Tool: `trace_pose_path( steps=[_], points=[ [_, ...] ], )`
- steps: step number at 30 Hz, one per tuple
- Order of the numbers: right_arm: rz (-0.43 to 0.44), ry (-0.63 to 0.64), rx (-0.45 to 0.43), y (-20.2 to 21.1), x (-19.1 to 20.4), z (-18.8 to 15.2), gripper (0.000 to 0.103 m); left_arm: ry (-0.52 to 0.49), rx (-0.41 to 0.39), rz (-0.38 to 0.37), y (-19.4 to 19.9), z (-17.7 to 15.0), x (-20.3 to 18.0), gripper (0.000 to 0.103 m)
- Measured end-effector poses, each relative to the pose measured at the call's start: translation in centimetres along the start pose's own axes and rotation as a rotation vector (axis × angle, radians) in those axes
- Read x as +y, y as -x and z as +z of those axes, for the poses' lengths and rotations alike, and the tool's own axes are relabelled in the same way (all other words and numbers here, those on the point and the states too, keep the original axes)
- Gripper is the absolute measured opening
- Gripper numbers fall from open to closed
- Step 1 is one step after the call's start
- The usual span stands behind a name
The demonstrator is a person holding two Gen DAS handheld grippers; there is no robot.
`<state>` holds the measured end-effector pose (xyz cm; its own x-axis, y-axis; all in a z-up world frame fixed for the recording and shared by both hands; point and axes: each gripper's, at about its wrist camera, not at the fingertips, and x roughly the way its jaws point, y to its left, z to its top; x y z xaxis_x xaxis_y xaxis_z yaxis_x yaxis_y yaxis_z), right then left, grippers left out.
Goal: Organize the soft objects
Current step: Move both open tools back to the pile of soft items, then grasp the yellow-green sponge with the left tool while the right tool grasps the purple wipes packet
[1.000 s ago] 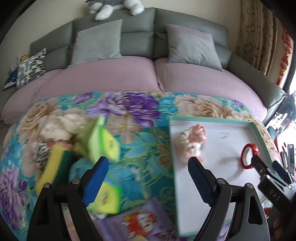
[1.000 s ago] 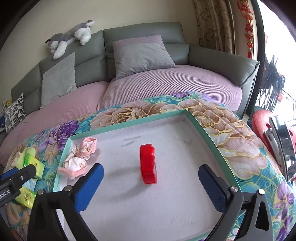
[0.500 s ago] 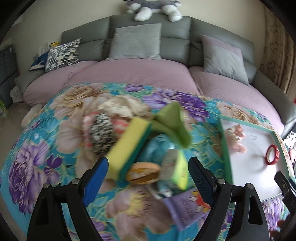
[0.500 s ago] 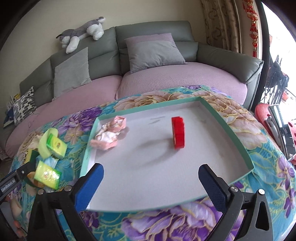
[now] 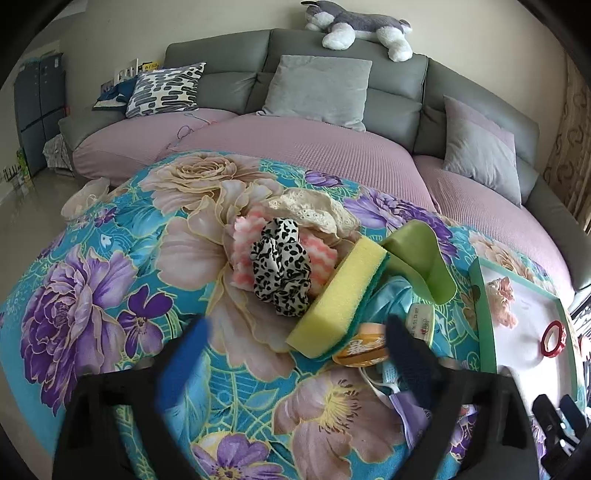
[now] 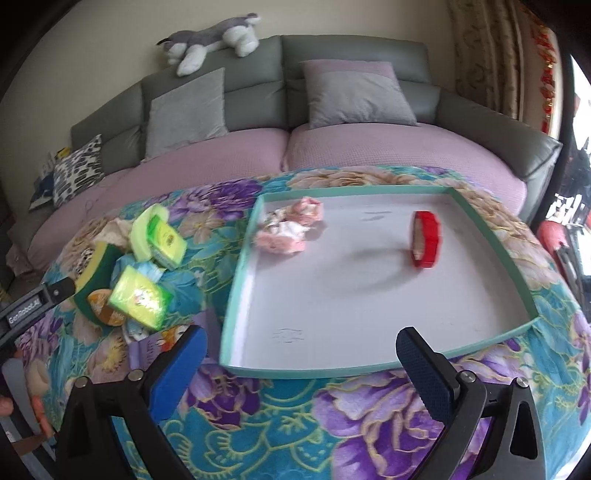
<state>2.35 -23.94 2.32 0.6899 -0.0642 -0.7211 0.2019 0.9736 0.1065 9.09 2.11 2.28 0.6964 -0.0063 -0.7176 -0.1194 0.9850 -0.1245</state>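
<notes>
Hovering above the floral cloth (image 5: 110, 295), the left tool (image 5: 295, 354) is seen with its blue fingers spread wide and nothing between them; its outline is blurred. Just ahead of its right finger a yellow sponge with a green backing (image 5: 340, 299) is propped at a tilt against a heap of soft things. A leopard-print scrunchie (image 5: 280, 266) lies on top of a pink-and-white striped cloth (image 5: 245, 236), with a cream lace piece (image 5: 310, 206) behind them. A lime-green cloth (image 5: 424, 258) is draped beside the sponge, and a small orange round item (image 5: 364, 347) sits at the sponge's lower end, near pale blue fabric (image 5: 391, 299).

The right tool (image 6: 299, 354) is likewise held open and empty, poised over the near edge of a shallow tray with a teal rim (image 6: 240, 273). Inside the tray, a crumpled pink-and-white fabric (image 6: 291, 225) is seen near the far left corner, and a red ring-shaped item (image 6: 426, 238) stands on edge, well apart from it toward the right. Left of the tray, the heap is seen again with two green packets (image 6: 142, 295) on it.

Beyond the desk, a grey sofa (image 6: 354, 55) with mauve seat covers is visible, and a plush husky (image 5: 362, 26) is laid along its backrest.
</notes>
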Motion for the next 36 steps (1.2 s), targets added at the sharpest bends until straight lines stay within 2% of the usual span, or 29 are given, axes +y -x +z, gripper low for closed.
trace_pose_path(
  steps=[5,9,13,18,21,28,30,32,34,36],
  points=[
    [0.062,0.071,0.043,-1.5,3.0,-0.1,0.103,-0.006,0.037,-0.020,-0.7,-0.2,0.4,0.103],
    [0.081,0.131,0.050,-2.1,4.9,-0.3,0.103,-0.043,0.037,-0.015,-0.5,0.1,0.2,0.103],
    [0.116,0.141,0.074,-2.9,5.9,-0.3,0.103,-0.060,0.058,0.001,-1.6,-0.1,0.1,0.103],
    [0.155,0.141,0.078,-3.7,6.6,0.3,0.103,-0.011,0.082,-0.031,-2.8,0.3,0.8,0.103],
    [0.160,0.144,0.089,-4.2,6.9,0.1,0.103,-0.018,0.074,-0.031,-3.1,0.7,0.8,0.102],
    [0.174,0.152,0.104,-4.7,7.3,-0.3,0.103,-0.064,0.083,-0.057,-4.1,1.3,-0.3,0.080],
    [0.175,0.153,0.105,-4.7,7.4,-0.4,0.103,-0.077,0.088,-0.065,-4.4,1.3,-0.6,0.071],
    [0.176,0.151,0.107,-4.7,7.4,-0.5,0.103,-0.075,0.101,-0.087,-4.8,1.3,-0.7,0.055],
    [0.180,0.148,0.107,-4.7,7.3,-0.5,0.103,-0.064,0.106,-0.115,-4.8,1.3,-0.6,0.045],
    [0.183,0.146,0.107,-4.7,7.3,-0.4,0.103,-0.064,0.103,-0.125,-4.7,1.2,-0.6,0.042]
  ],
)
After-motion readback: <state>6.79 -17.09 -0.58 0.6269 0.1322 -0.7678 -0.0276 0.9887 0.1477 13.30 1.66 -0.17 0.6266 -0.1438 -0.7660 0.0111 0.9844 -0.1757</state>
